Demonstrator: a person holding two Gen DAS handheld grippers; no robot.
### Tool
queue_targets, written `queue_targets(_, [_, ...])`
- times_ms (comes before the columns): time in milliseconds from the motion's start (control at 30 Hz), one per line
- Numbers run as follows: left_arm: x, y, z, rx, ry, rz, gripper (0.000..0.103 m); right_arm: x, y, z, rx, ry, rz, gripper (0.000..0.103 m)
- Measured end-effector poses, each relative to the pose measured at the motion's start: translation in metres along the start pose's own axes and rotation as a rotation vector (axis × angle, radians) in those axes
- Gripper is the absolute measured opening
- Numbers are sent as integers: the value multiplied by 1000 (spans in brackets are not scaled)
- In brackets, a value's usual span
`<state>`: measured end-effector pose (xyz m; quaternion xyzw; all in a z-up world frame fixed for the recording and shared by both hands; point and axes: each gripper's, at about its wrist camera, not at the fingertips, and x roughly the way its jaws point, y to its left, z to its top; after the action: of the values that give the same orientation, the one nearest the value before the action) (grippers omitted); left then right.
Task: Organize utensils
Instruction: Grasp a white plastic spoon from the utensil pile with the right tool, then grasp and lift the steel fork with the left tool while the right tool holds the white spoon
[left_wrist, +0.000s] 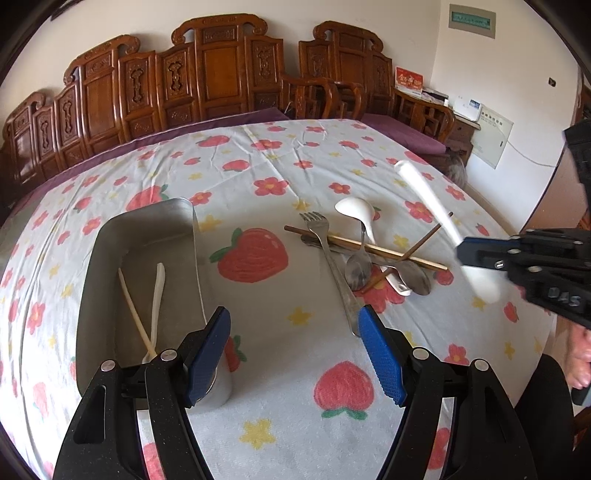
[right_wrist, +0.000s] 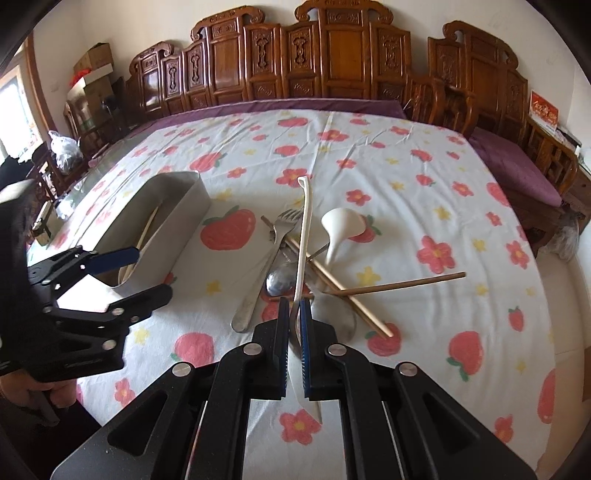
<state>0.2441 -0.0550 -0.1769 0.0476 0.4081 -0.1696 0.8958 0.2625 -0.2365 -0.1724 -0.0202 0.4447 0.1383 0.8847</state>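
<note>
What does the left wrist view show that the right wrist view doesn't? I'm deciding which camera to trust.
Only the left: the inside of the tray, holding a white spoon and a chopstick, and its own open left gripper.
Only the right: the right gripper shut on another white spoon, seen close up.
Both: the utensil pile with fork and ladle.

Home: carved wooden chairs (left_wrist: 221, 70), floral tablecloth (left_wrist: 280, 177).

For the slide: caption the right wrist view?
Right gripper clamps a white spoon above piled utensils; metal tray waits left.
</note>
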Motion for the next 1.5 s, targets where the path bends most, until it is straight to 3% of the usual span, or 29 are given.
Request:
queue_targets(200, [13,-6,9,6,31,14,67,-19,-11,2,0,-34,4,6])
queue_targets(900, [95,-24,42,-16,142,2,44,-18,-42,-12,37,-37,9,7])
queue_targets(1033, [106,-23,43,-33,163,-9,36,-15,-43,-14,39,-29,11,7])
queue_targets(1500, [131,-30,60,-25,184,14,35,-15,-42,-14,46,-24,8,7])
